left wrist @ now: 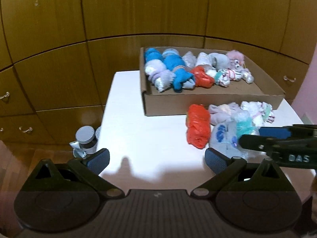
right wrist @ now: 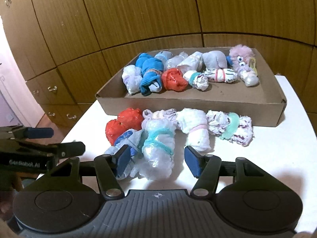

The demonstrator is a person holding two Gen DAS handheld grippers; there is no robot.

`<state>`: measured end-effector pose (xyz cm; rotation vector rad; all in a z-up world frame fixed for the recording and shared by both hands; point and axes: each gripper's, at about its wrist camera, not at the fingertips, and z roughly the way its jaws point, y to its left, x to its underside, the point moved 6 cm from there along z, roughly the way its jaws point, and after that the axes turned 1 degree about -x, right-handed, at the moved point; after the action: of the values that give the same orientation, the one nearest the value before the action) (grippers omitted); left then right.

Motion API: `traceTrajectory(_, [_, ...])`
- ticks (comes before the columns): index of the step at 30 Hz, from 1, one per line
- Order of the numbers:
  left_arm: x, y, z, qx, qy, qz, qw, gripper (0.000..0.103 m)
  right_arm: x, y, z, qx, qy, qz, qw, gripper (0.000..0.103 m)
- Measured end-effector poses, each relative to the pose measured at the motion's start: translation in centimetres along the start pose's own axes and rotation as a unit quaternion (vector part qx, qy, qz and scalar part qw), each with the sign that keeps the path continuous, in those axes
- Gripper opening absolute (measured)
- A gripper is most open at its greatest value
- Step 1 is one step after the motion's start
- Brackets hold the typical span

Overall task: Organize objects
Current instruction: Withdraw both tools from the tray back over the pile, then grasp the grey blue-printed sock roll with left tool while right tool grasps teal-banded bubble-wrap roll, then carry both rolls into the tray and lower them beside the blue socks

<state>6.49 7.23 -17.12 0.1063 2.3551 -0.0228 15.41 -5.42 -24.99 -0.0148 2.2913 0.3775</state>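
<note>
Straddling the teal-banded bundle (right wrist: 158, 150) near the desk's front edge, right gripper (right wrist: 156, 159) fingers half-spread, not pinching; left gripper (left wrist: 156, 161) spread, empty.

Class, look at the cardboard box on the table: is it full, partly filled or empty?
Partly filled. Rolled sock bundles line the far half of the cardboard box, while its near floor lies bare; more bundles sit outside on the table.

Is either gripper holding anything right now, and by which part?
Nothing. The right gripper straddles the teal-banded bundle, pads not pressing; the left gripper is open over bare table.
</note>
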Motion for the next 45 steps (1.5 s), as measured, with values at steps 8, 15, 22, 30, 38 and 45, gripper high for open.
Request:
traceTrajectory(8, [0.7, -1.1, 0.4, 0.02, 0.005, -0.001, 0.9998, 0.102, 0.6, -0.5, 0.9, -0.024, 0.008, -0.002, 1.0, 0.041])
traceTrajectory(15, [0.9, -3.6, 0.5, 0.046, -0.001, 0.0, 0.9989, 0.095, 2.0, -2.2, -2.5, -0.016, -0.002, 0.007, 1.0, 0.041])
traceTrajectory(22, [0.9, -6.3, 2.3, 0.049, 0.003, 0.016, 0.9987, 0.081, 3.2, -4.0, -4.1, -0.005, -0.004, 0.019, 1.0, 0.041])
traceTrajectory(30, [0.8, -7.3, 3.2, 0.051, 0.008, 0.009, 0.9986, 0.081, 3.6, -4.1, -4.3, -0.007, -0.007, 0.011, 1.0, 0.041])
traceTrajectory(38, [0.4, -7.3, 3.8, 0.031, -0.003, 0.004, 0.9995, 0.061, 3.6, -4.5, -4.5, -0.006, -0.015, 0.014, 1.0, 0.042])
traceTrajectory(45, [1.5, -7.2, 2.6, 0.038, -0.006, 0.014, 0.9992, 0.036, 3.7, -4.2, -4.6, -0.015, -0.019, 0.013, 1.0, 0.042])
